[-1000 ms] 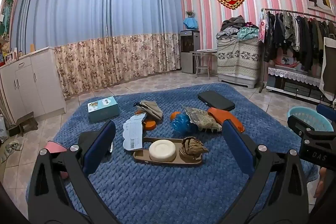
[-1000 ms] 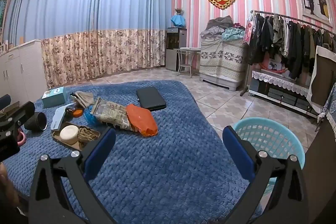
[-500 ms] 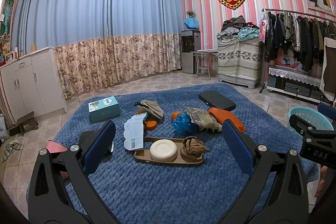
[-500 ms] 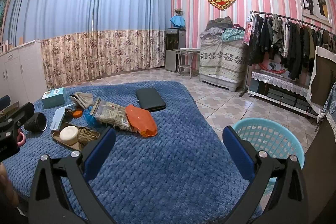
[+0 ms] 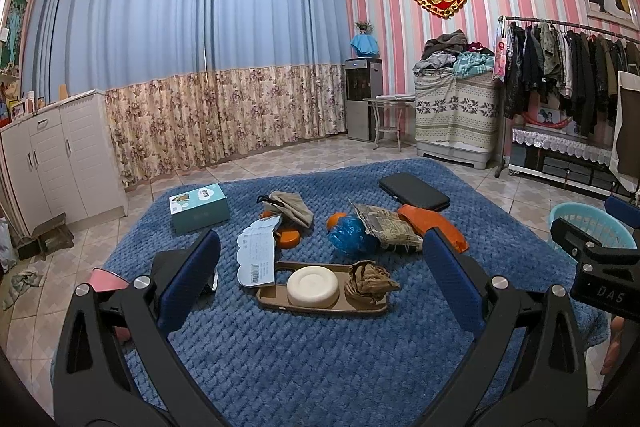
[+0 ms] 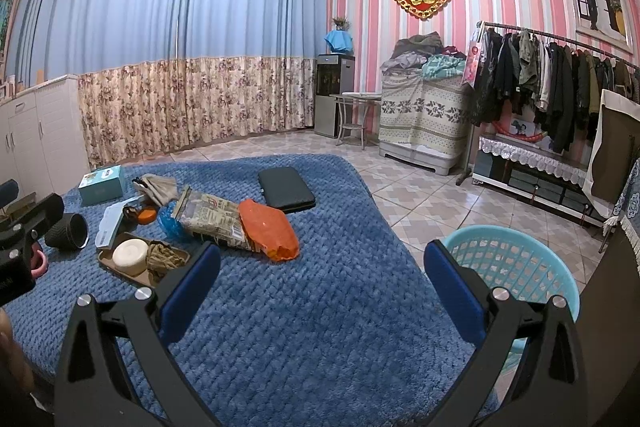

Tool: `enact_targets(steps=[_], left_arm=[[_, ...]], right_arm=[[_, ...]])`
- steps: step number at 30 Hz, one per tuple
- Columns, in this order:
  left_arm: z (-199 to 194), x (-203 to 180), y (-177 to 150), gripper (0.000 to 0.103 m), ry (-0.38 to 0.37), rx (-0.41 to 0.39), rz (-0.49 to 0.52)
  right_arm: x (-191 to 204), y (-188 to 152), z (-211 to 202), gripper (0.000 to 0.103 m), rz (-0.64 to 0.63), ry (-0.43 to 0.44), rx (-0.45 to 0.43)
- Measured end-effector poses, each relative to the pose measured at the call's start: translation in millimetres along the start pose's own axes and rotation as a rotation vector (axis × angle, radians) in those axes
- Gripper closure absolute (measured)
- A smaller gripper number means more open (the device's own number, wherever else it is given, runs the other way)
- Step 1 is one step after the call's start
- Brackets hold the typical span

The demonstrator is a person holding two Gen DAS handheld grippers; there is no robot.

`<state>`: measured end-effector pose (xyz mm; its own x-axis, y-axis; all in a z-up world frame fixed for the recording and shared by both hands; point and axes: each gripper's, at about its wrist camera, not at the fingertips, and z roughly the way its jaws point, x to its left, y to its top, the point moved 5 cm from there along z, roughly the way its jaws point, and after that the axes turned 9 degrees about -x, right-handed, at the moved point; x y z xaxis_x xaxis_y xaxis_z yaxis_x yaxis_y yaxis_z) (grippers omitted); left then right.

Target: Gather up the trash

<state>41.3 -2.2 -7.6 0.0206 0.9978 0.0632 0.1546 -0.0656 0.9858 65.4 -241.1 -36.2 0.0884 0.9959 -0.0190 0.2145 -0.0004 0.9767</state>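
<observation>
Litter lies on a blue rug (image 5: 304, 355): a crumpled brown paper (image 5: 370, 281) and a white round disc (image 5: 313, 286) on a brown tray (image 5: 264, 297), a white paper slip (image 5: 256, 257), a blue plastic bag (image 5: 348, 233), a printed wrapper (image 5: 386, 227) and an orange bag (image 6: 270, 229). My left gripper (image 5: 320, 277) hovers open just before the tray, nothing between its fingers. My right gripper (image 6: 320, 279) is open over bare rug, right of the pile. A light blue basket (image 6: 516, 263) stands on the floor behind its right finger.
A teal box (image 5: 199, 207), a beige cloth (image 5: 290, 205), orange lids (image 5: 289, 239) and a black flat case (image 6: 286, 189) also sit on the rug. A black cup (image 6: 68, 231) lies at the left. White cabinets (image 5: 52, 163), a clothes rack (image 6: 552, 87) and curtains line the room.
Both views have barely shifted; the grippers stay open and nothing on the rug has moved.
</observation>
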Motion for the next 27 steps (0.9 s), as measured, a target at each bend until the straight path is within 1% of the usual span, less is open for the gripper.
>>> enact_targets(steps=[27], left_arm=[[-0.5,4.0,-3.2,0.005,0.006,-0.005,0.005]], right_arm=[[-3.0,4.1,-2.6,0.004,0.005,0.004,-0.004]])
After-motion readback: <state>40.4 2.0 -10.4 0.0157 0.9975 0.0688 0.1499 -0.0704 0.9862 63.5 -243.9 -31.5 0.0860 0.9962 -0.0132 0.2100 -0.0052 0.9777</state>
